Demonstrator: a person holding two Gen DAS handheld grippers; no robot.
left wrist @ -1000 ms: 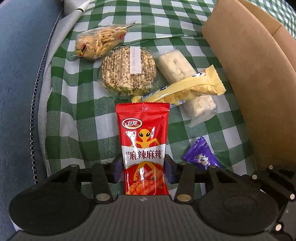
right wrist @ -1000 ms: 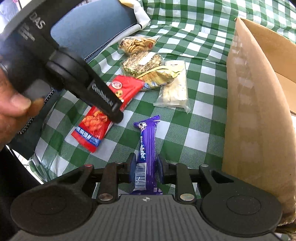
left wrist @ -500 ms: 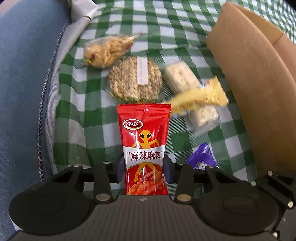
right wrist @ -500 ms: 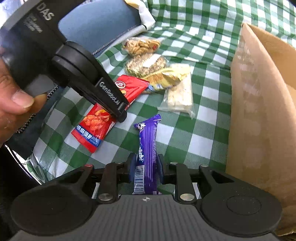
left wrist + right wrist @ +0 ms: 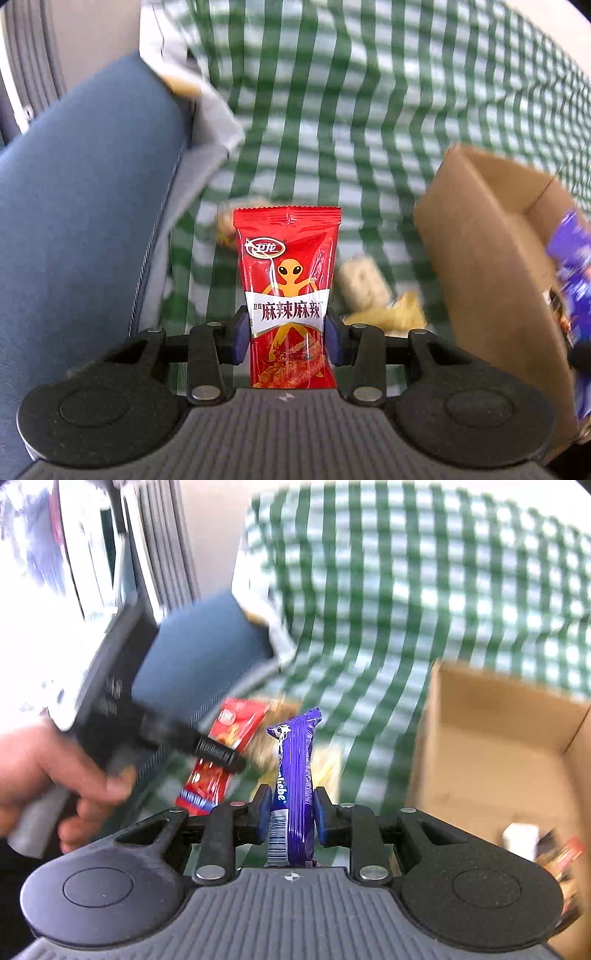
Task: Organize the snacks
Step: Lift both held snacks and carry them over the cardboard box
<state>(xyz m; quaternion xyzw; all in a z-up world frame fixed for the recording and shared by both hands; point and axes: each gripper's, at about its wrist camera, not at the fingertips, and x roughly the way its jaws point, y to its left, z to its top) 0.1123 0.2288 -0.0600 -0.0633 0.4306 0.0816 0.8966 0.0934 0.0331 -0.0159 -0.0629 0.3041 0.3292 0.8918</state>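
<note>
Two tongs, left (image 5: 287,334) clamping red packet (image 5: 288,266), right (image 5: 289,818) clamping purple bar (image 5: 293,771)

Box (image 5: 491,760) open at top, interior mostly bare; a few items bunched in near right corner (image 5: 546,849). Box's tall near wall (image 5: 480,280) between cloth and opening, rising right of the red packet (image 5: 291,295). Bare checked cloth (image 5: 332,110) beyond and left of box, wide. Loose snacks (image 5: 369,291) on cloth just beside box wall, crowding the low route there. Left gripper (image 5: 221,755) with red packet just left of purple bar (image 5: 295,771), narrowing that side. Blue cushion (image 5: 81,221) bordering cloth on left.
</note>
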